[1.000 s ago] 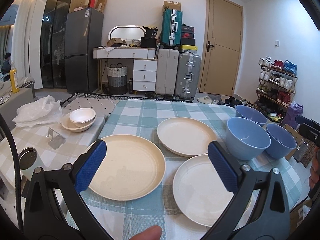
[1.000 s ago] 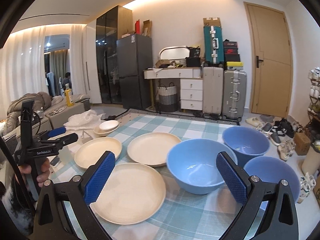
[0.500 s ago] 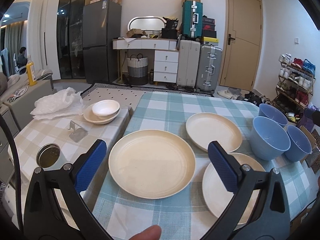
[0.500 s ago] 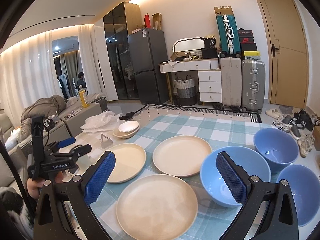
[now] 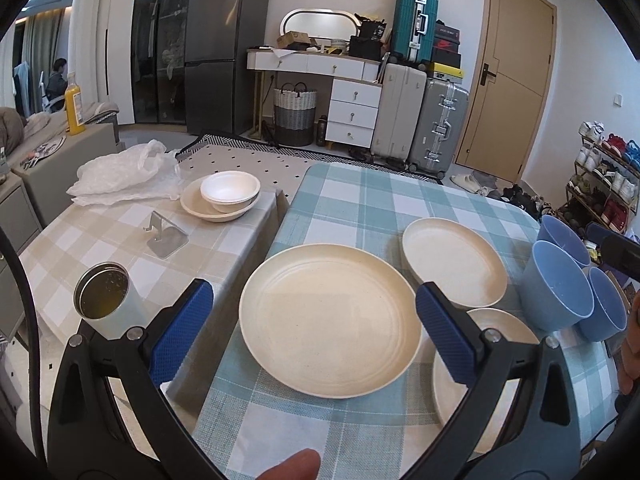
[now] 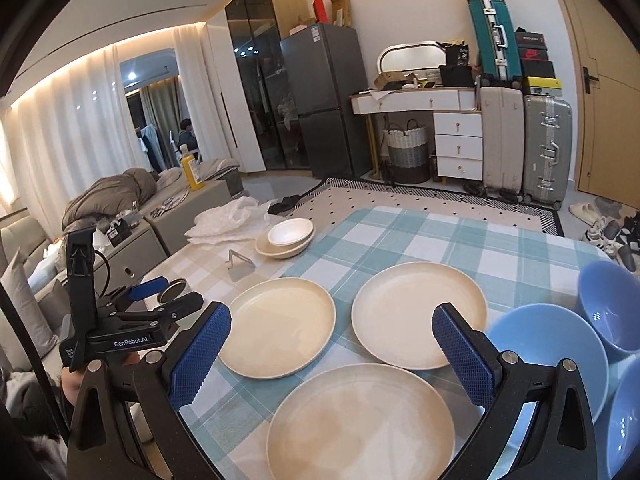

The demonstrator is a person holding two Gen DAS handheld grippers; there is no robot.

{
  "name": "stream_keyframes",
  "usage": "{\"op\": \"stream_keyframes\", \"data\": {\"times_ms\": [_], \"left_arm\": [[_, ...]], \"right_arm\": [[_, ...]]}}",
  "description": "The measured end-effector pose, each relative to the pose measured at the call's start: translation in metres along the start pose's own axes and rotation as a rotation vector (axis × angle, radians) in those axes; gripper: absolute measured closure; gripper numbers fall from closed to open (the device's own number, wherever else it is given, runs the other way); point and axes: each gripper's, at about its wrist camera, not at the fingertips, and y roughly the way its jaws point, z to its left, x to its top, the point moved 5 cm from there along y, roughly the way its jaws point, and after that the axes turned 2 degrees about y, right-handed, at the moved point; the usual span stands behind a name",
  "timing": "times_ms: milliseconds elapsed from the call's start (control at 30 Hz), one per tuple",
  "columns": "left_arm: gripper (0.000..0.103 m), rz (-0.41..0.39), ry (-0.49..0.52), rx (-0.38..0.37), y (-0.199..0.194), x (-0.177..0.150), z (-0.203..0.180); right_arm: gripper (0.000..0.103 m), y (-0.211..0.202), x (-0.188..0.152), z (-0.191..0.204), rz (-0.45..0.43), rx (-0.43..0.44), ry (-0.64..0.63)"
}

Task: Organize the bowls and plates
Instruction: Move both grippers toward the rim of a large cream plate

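Left gripper (image 5: 314, 322) spread wide, empty; a cream plate (image 5: 330, 320) lies at frame centre between its fingers on the bench (image 5: 380, 208). Right gripper (image 6: 330, 356) likewise gapes empty, nearest plate (image 6: 360, 422) lower centre, blue bowl (image 6: 548, 356) at right.

Even, soft indoor light with a warm ceiling cove glow, faint shadows, sharp focus, strong fisheye bending at edges.

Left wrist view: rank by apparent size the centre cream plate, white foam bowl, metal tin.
1. Centre cream plate, clearly largest.
2. White foam bowl and metal tin: look alike; tin is nearer the camera, so unranked.
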Motion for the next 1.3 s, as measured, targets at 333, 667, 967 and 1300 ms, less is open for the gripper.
{"op": "stream_keyframes", "data": {"times_ms": [333, 667, 967, 1300], "left_arm": [[0.002, 0.076, -0.022, 0.032, 0.05, -0.018, 0.021], [0.002, 0.136, -0.042, 0.04, 0.086, -0.031, 0.036], [0.009, 0.185, -0.069, 0.037, 0.111, -0.04, 0.056], [0.015, 0.25, -0.101, 0.002, 0.136, -0.055, 0.065]], "right_arm": [[0.0, 0.056, 0.003, -0.001, 0.052, 0.041, -0.026], [0.0, 0.106, -0.004, 0.001, 0.142, 0.07, -0.028], [0.004, 0.151, -0.013, 0.001, 0.221, 0.103, -0.006], [0.011, 0.192, -0.033, 0.002, 0.323, 0.118, -0.004]]}}
